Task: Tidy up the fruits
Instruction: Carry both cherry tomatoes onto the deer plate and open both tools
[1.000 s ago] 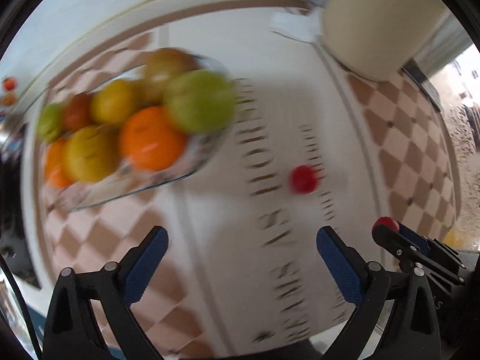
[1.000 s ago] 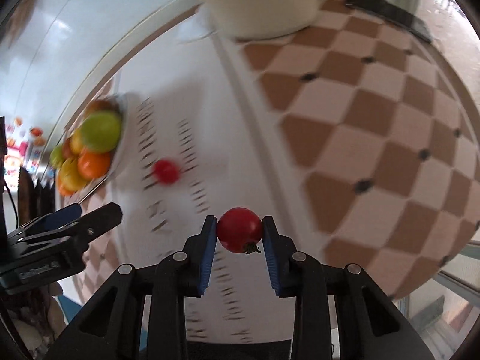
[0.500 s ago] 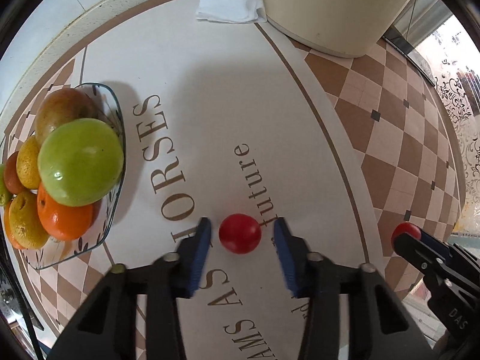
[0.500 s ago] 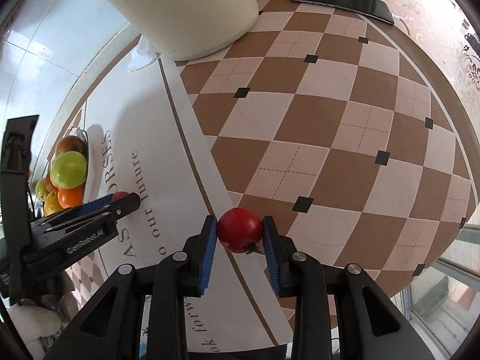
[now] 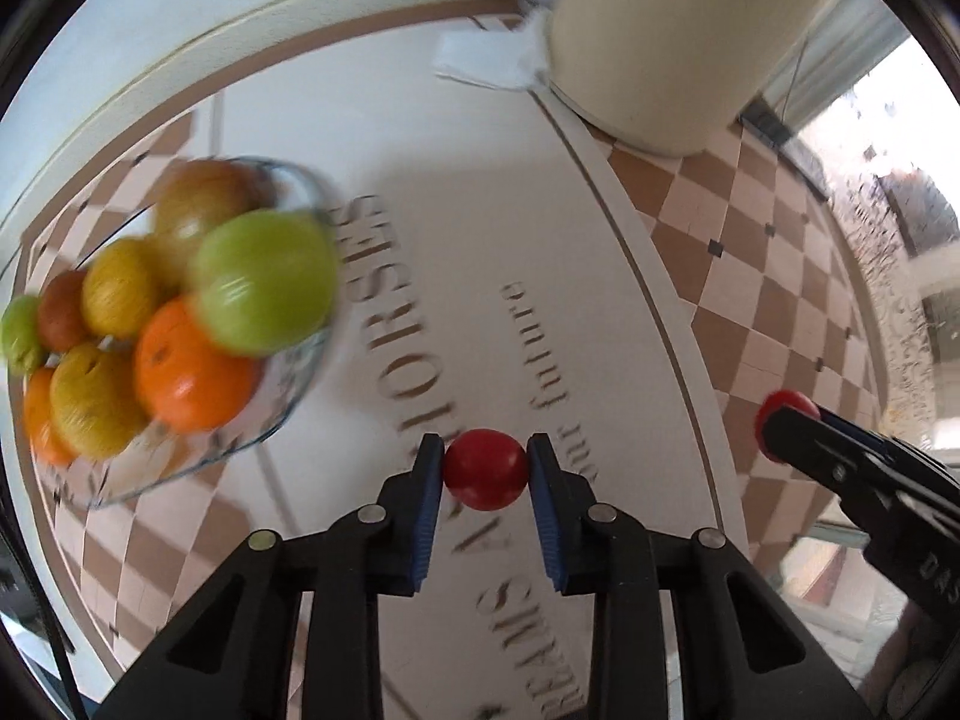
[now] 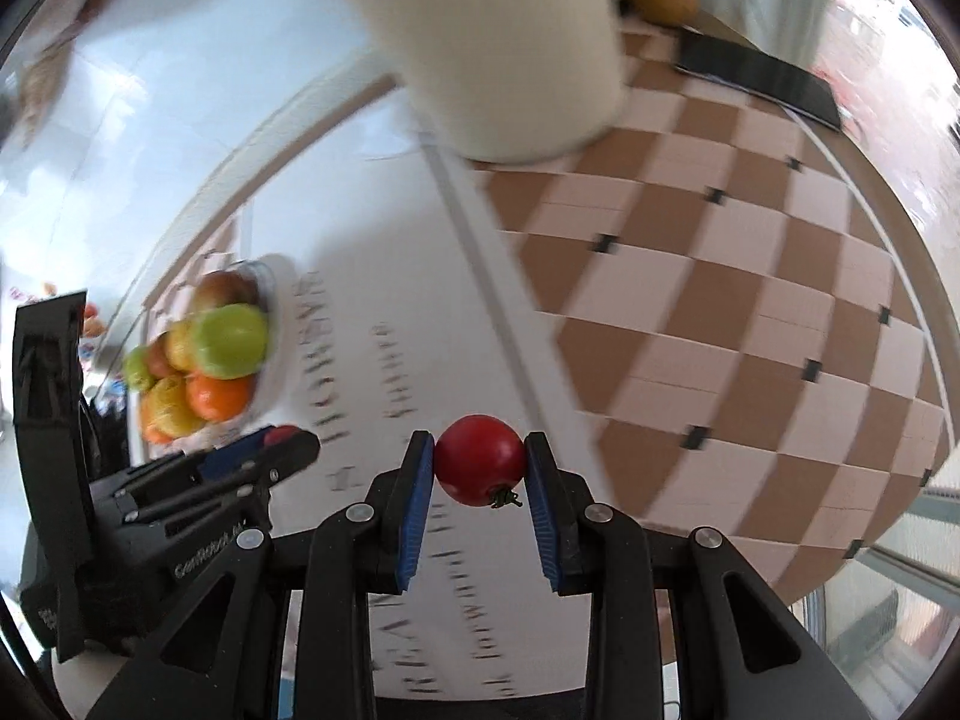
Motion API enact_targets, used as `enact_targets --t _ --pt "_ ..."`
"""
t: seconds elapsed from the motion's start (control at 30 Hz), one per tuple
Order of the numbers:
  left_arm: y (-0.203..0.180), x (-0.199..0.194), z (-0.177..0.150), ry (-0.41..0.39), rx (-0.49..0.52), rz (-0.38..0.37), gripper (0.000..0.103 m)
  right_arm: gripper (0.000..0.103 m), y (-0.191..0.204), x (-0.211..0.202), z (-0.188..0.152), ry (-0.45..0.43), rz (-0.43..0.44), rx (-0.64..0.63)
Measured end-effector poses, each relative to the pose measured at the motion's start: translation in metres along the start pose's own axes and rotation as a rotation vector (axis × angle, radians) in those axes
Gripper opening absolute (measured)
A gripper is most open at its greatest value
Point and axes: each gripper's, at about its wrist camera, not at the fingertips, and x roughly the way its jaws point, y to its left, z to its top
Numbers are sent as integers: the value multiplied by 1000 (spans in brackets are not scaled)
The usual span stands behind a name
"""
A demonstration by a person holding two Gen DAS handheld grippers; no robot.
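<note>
My left gripper (image 5: 486,468) pinched one tomato (image 5: 486,469), my right gripper (image 6: 480,461) another (image 6: 479,459). Both were held clear of the table (image 5: 480,240), bound, I judged, for the bowl (image 5: 294,414).

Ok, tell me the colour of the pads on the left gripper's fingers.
Blue, ribbed pads on black fingers; the left wrist view shows them best.

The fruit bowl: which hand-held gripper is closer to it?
Left. The left hand-held gripper sits just beside the fruit bowl; the right hand-held gripper is farther out, beyond the left one.
</note>
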Motion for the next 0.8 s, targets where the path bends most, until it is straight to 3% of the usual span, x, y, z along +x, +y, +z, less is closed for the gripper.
enact_targets --t 0.2,0.33,0.43,0.63,0.8 --pt "70 -49 -21 -61 -179 -29 26 33 78 8 -10 29 115 -130" --pt "132 -71 -41 -86 -369 -58 26 33 136 39 -17 94 225 -191" --pt "174 -67 -50 -83 -517 -98 26 33 172 69 -19 153 301 -198" --pt "241 -46 -61 -42 -730 -214 26 33 225 110 -22 161 271 -292" --pt "264 -27 -60 -14 -807 -281 26 33 250 133 -24 174 207 -381"
